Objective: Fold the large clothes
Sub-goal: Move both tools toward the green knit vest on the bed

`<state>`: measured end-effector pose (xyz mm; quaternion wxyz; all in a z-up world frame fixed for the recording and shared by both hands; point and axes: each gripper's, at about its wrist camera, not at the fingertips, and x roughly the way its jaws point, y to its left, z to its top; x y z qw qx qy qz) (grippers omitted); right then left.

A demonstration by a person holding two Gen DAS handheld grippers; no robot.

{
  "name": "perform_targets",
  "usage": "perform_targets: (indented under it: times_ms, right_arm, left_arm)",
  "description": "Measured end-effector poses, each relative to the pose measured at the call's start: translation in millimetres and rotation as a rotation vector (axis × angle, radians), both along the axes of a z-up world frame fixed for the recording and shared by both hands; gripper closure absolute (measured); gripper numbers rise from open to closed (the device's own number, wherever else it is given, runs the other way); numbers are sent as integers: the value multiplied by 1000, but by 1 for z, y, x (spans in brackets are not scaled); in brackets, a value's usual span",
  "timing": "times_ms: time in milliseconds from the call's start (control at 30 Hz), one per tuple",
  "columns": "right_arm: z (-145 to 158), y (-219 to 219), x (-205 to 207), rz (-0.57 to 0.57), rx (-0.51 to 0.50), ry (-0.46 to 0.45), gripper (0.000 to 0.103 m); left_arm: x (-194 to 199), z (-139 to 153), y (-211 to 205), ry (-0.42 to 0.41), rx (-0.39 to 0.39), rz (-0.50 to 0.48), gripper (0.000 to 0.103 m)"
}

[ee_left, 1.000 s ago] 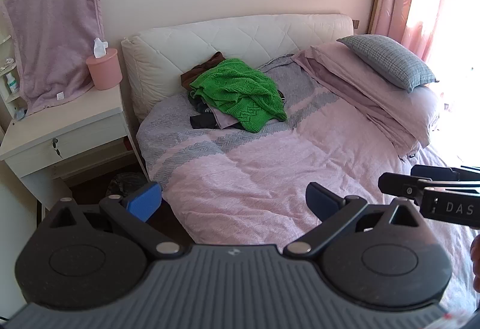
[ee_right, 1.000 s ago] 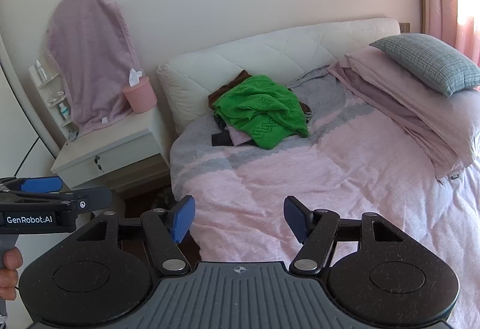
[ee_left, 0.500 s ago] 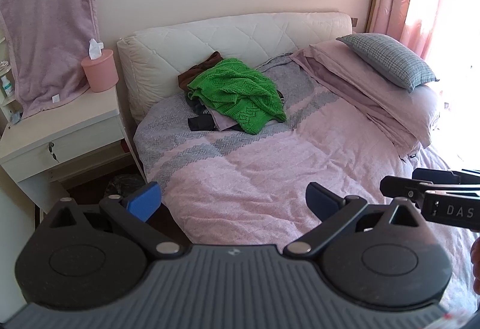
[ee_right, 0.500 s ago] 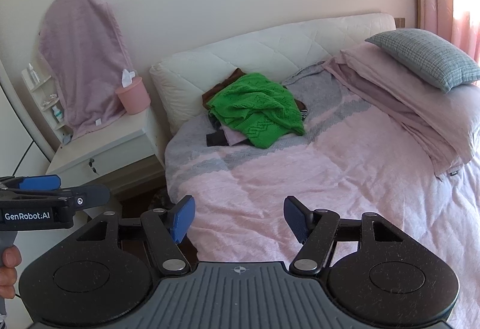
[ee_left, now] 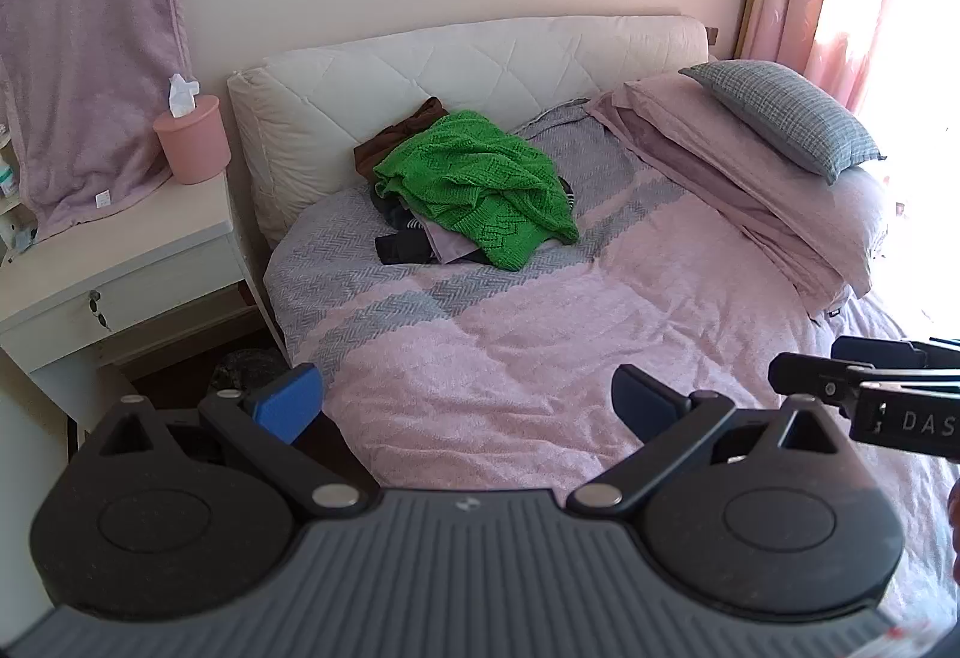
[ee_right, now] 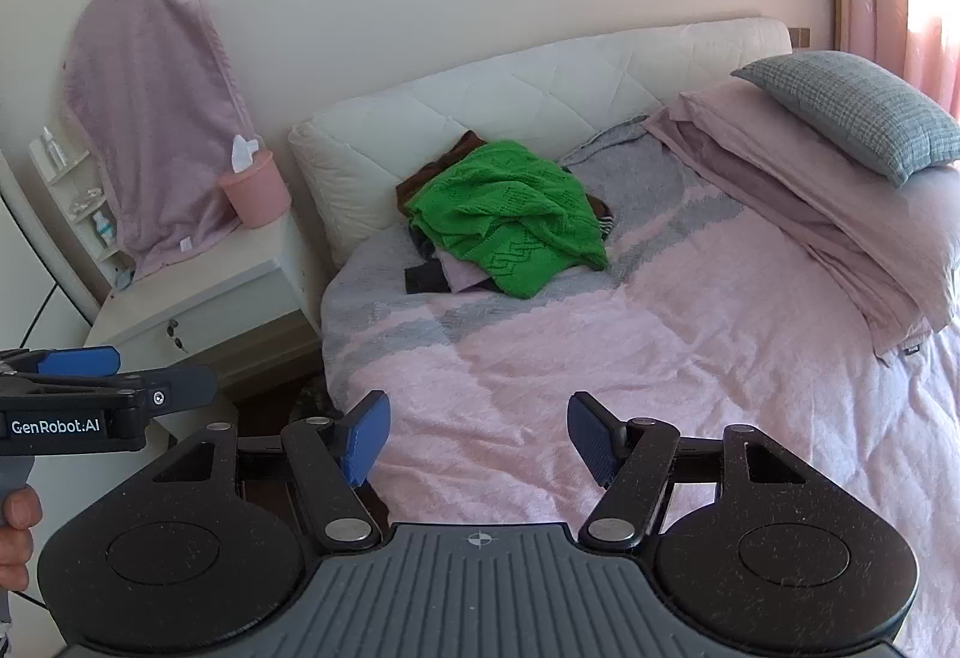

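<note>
Pink bed (ee_left: 540,358), green sweater (ee_left: 480,178), shelf bottles (ee_right: 54,151) only right view

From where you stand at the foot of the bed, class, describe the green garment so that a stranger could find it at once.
Start at the quilted white headboard. Just in front of it, on the grey end of the bedspread, lies a heap of clothes. The green knitted sweater lies crumpled on top, the only bright green piece above brown, dark and pale lilac items.

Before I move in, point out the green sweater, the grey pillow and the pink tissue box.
green sweater (ee_left: 480,178): left wrist view, middle of the knit on top of the pile.
grey pillow (ee_left: 780,115): left wrist view, centre of its top face.
pink tissue box (ee_right: 255,190): right wrist view, front wall.
</note>
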<state>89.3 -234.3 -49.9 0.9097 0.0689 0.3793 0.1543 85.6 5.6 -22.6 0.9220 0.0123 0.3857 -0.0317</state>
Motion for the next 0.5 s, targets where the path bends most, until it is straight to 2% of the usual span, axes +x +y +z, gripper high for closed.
perform_targets:
  times_ms: [267, 500]
  right_arm:
    - [-5, 8, 28, -15, -9, 15, 40]
    - [-13, 23, 68, -47, -20, 40, 40]
  left_arm:
    - [30, -9, 6, 16, -4, -18, 2]
    - [72, -20, 17, 43, -5, -43, 2]
